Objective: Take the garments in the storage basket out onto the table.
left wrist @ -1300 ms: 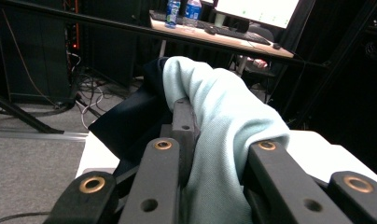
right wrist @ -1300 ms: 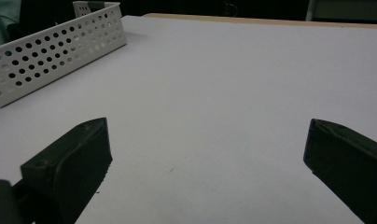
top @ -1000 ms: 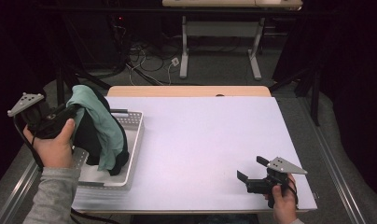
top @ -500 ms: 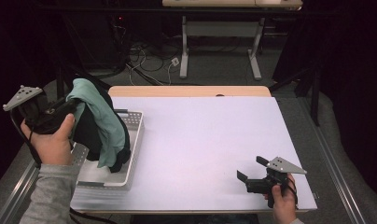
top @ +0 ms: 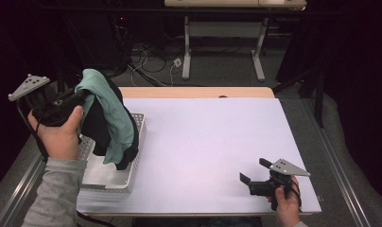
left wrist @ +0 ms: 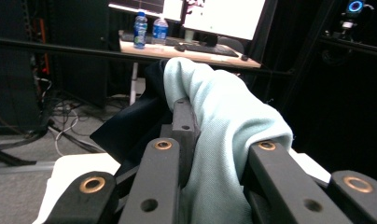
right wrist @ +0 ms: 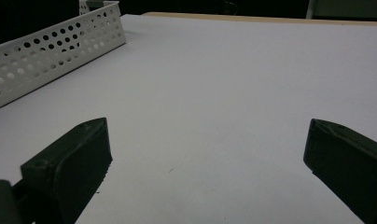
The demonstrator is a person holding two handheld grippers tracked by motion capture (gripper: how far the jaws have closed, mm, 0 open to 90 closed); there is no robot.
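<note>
Mint-green cloth, bunched together with a dark garment, hangs from my left tongs, which are closed tight on the fabric; in the left gripper view I see the pale cloth squeezed between the black jaws and the dark one draped behind it. The bundle hangs over the white perforated basket at the left edge of the bench, and its lower end reaches down inside the basket, so I judge the clothes are not yet free of it. My right tongs wait near the front right corner of the bench, wide open and holding nothing, with only bare white surface between the jaws. What worries me is the grip: two garments are pinched in one bite, and I cannot tell how much of the dark one is really between the jaws, so it may slide out and fall back into the basket or over its rim. Also the hanging tail could catch on the basket wall and drag the light basket along or tip it. The left hand is close to the bench's left edge, so a dropped piece may land on the floor.
</note>
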